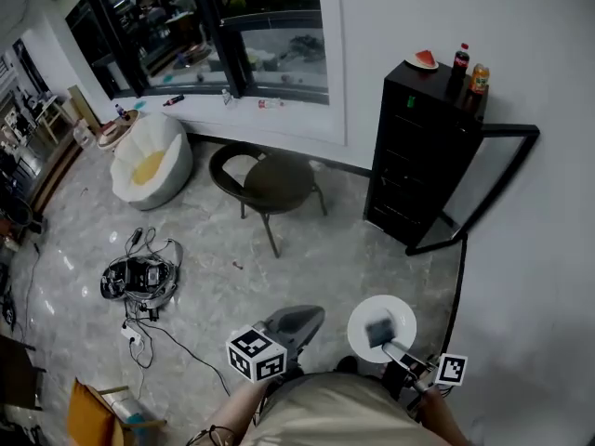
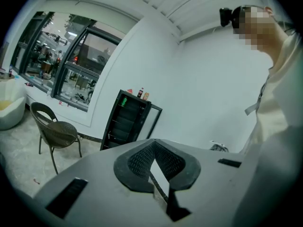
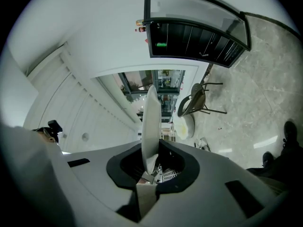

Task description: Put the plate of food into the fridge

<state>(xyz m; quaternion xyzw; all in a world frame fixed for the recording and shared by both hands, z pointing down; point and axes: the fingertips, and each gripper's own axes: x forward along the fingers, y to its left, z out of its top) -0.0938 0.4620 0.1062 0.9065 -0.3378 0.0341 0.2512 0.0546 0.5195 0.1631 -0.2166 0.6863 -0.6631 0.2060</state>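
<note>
A white plate (image 3: 150, 122) is clamped edge-on in the right claw (image 3: 150, 167); the left claw (image 2: 156, 164) is closed on nothing.

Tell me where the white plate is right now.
Low right in the head view, the white plate is gripped by its rim in the right claw, over the floor, short of the open black fridge.

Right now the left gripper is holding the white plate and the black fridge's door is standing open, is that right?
Not quite: the right gripper holds the white plate, not the left one. The right gripper view shows the plate edge-on between its jaws. The black fridge does have its door standing open.
</note>
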